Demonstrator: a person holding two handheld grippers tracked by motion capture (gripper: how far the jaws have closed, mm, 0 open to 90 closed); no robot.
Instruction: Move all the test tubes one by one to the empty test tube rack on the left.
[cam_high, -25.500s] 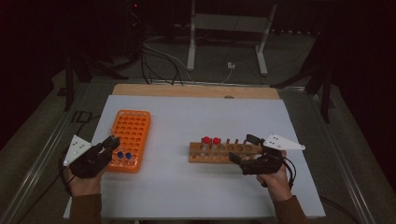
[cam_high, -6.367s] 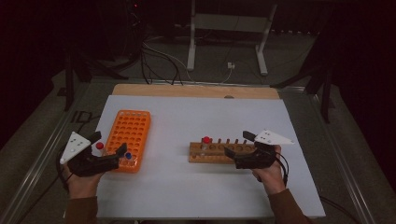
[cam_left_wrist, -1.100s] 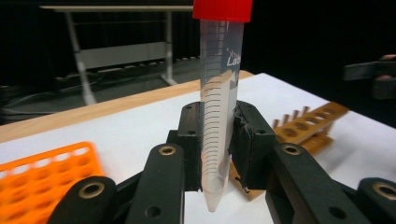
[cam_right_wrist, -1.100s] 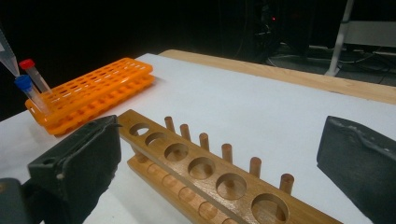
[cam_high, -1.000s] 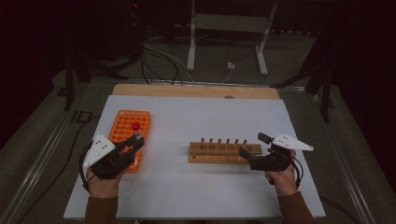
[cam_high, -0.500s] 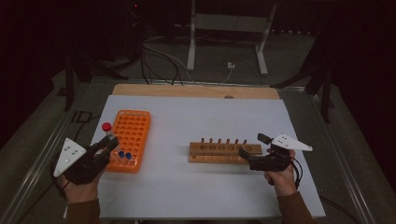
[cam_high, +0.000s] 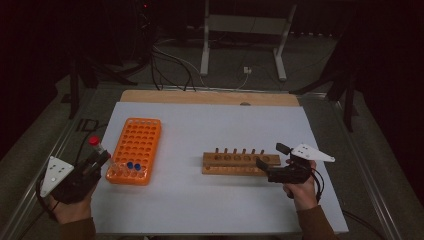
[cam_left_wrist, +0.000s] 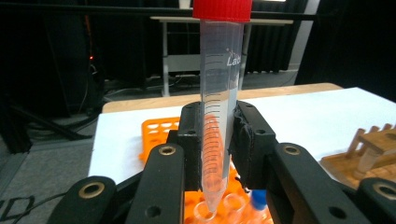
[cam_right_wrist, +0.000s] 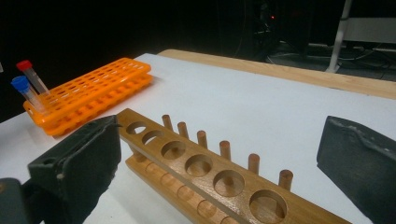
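Nearly finished, by the look of it. Wooden rack (cam_high: 241, 163) sits bare, all its holes vacant in the right gripper view, so nothing seems left there to carry across. Two blue-capped tubes (cam_high: 133, 166) already stand in the orange rack (cam_high: 135, 149), at its near end. Red-capped tube (cam_left_wrist: 218, 93) is the piece in hand: not yet seated.

Left gripper (cam_left_wrist: 214, 144): jaws pinching the tube at its lower half, pads on either side of the clear wall. Cap stands well above the jaws; conical tip pokes out just below them, hovering over the orange rack's near holes, close to a blue cap. From the high view the tube sits at that rack's near left corner.

Long axis of the tube: close to upright, cap up, tip down, leaning slightly in the high view. Graduation marks run along it.

Right gripper (cam_high: 270, 170): jaws spread, nothing between them, the wooden rack lying just ahead and between the two pads.

Remaining, I judge: lower the tube into a free hole, release.
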